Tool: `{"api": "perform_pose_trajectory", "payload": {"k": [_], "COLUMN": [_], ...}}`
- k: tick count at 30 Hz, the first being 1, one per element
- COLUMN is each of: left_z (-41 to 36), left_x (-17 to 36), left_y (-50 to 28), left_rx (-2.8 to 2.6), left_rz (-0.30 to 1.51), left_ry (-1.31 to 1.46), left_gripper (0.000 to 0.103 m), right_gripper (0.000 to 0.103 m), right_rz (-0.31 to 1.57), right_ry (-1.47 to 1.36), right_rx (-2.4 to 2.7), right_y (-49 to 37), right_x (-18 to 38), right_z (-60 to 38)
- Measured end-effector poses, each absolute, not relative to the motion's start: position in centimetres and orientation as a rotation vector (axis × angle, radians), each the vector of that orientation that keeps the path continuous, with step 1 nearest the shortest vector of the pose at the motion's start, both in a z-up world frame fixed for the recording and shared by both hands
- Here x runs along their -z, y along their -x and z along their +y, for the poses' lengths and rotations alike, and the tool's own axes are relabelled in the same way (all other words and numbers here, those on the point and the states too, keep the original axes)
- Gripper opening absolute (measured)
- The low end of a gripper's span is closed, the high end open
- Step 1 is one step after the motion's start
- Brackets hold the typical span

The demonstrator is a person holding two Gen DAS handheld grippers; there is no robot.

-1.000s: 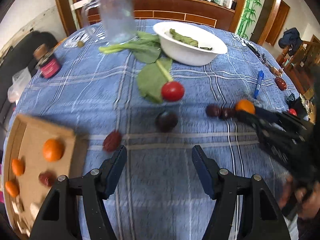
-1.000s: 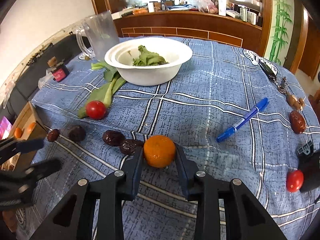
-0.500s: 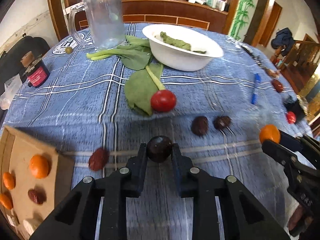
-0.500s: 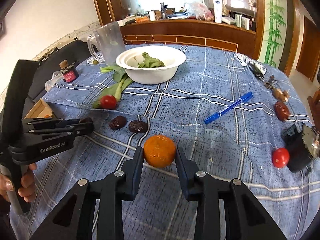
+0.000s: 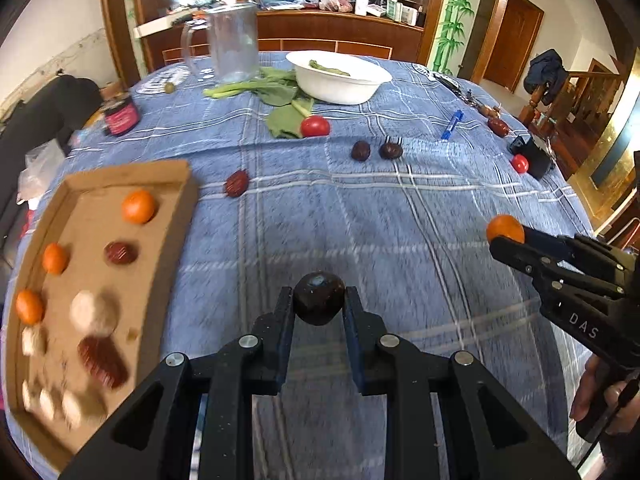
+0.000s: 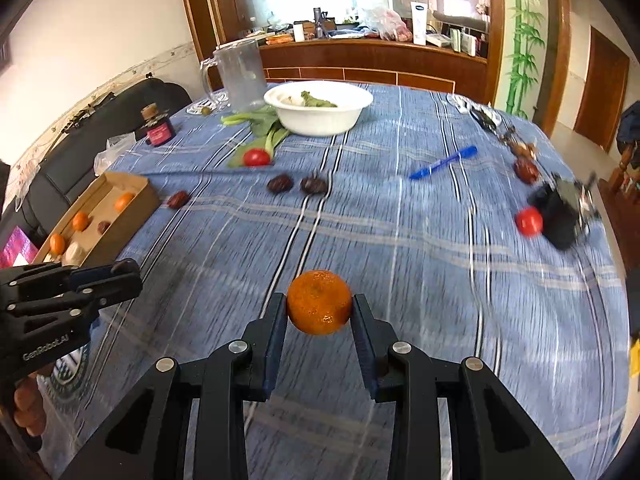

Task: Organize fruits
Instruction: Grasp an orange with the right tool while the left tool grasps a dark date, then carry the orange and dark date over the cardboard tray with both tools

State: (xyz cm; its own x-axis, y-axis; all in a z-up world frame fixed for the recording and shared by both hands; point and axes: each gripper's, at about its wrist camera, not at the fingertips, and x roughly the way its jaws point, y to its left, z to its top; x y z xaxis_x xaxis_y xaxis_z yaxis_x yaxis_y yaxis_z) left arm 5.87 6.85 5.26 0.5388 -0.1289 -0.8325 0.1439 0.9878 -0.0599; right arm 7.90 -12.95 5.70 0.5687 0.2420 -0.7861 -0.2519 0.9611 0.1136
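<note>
Both grippers loaded, carrying fruit toward the cardboard tray (image 5: pixel 60 200).
Left gripper (image 5: pixel 319 308) was clamped on a dark plum (image 5: pixel 319 302), right gripper (image 6: pixel 319 310) on a tangerine (image 6: pixel 319 301); both pitched steeply down, clear of the blue tablecloth (image 5: pixel 360 220). Best practice: clear the tray wall first, drop into bare cardboard, release one side at a time.

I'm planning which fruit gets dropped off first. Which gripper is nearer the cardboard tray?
Left. The left gripper, shut on a dark plum, sits just beside the cardboard tray; the right gripper, holding an orange, is farther across the table.
</note>
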Motion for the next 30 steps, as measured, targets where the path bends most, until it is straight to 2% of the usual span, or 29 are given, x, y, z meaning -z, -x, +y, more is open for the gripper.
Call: {"api": "perform_pose_trajectory", "payload": {"k": [9, 18, 30], "left_z": [10.2, 14.2, 23.6], "left_x": [-6.6, -8.3, -9.3], "left_y": [-0.9, 1.1, 2.0], "left_rx": [0.161, 0.14, -0.016], "left_rz": [0.986, 0.946, 0.912], "left_ry": [0.061, 0.096, 0.169], "left_gripper": [0.023, 0.023, 0.023], "right_gripper": [0.035, 0.035, 0.036], "right_rz": [0.935, 0.913, 0.883], "right_ry": [-0.03, -0.031, 0.036], "right_rx": [-0.244, -0.255, -0.397], "right_y": [-3.2, -3.2, -4.8], "right_x": [-5.9, -7.5, -8.7], "right_z": [-11.6, -8.0, 0.5]}}
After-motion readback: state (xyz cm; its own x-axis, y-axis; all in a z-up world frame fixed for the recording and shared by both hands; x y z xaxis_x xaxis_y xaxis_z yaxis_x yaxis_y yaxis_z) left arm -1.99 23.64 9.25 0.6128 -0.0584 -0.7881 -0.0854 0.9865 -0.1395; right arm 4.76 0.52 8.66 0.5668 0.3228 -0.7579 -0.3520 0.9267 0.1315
